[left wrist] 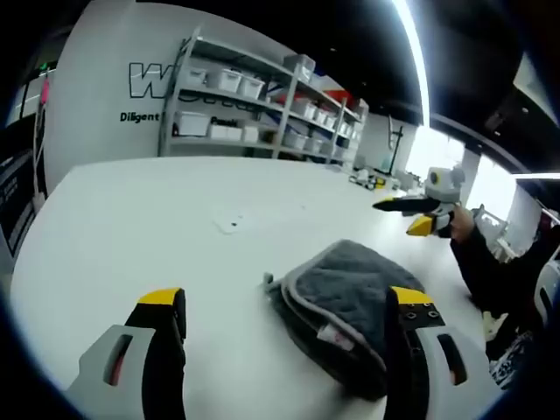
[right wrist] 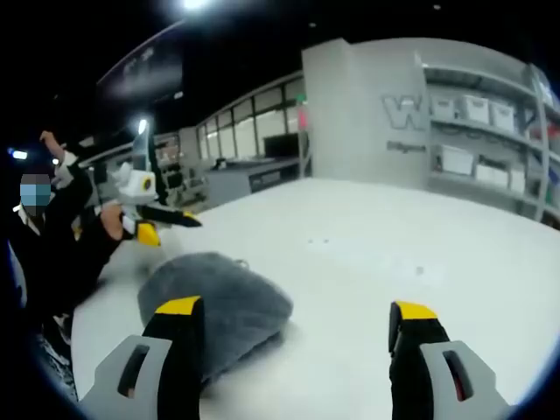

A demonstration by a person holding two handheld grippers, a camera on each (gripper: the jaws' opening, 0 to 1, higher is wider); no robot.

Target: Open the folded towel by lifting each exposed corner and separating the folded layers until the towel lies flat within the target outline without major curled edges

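Observation:
A grey towel (left wrist: 348, 293) lies folded in a thick bundle on the white table (left wrist: 131, 219), with a pale trimmed edge and a small label on its near side. My left gripper (left wrist: 287, 302) is open just short of it, and its right jaw overlaps the towel's near right side. In the right gripper view the towel (right wrist: 219, 293) sits low on the left. My right gripper (right wrist: 296, 308) is open there, its left jaw in front of the towel's near edge. Each gripper also appears in the other's view, held by a hand: the right gripper (left wrist: 418, 213) and the left gripper (right wrist: 157, 216).
Metal shelves (left wrist: 254, 105) with white bins stand against the wall behind the table. A small dark mark (left wrist: 232, 223) lies on the tabletop beyond the towel. A person's dark sleeve (left wrist: 490, 271) reaches in at the table's right edge.

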